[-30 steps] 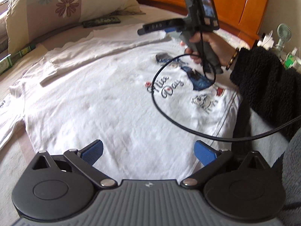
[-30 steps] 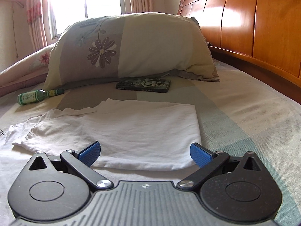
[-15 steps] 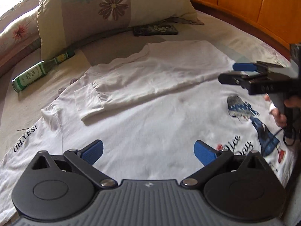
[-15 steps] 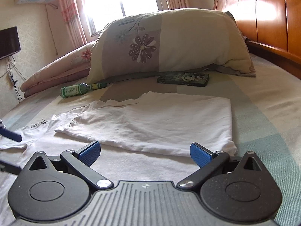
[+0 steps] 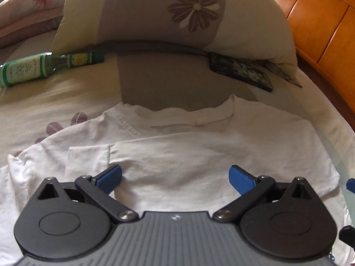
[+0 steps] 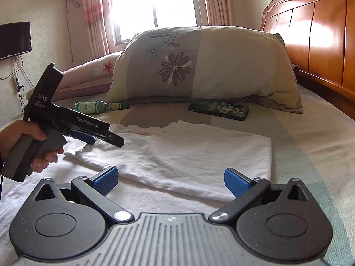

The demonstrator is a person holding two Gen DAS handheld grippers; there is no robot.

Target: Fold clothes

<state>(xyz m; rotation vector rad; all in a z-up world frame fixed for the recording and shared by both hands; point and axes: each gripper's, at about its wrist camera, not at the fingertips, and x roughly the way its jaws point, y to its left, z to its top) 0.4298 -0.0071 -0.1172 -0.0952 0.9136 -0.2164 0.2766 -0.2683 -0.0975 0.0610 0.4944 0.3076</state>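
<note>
Left wrist view: the left gripper (image 5: 175, 177) has swung round from the printed front of the shirt to face the pillow (image 5: 173, 11) at the head of the bed. Its jaws are spread wide with nothing in them, poised over the folded-in side of the white T-shirt (image 5: 199, 155). The sleeve cuff (image 5: 87, 159) lies just beside its left blue pad, and the neckline (image 5: 190, 117) points toward the pillow. I judge this turn sets up a grasp along the folded edge, with one side panel already laid over.

Right wrist view: the right gripper (image 6: 170, 181) is likewise wide open and empty, low over the same folded panel (image 6: 188, 153), whose far corner lies toward the headboard (image 6: 315, 35) side of the bed. Only here does the person's hand (image 6: 20, 141) show, holding the left tool beside the sleeve end. The green bottle (image 6: 97, 107) and phone (image 6: 219, 108) lie by the pillow, apart from the shirt.
</note>
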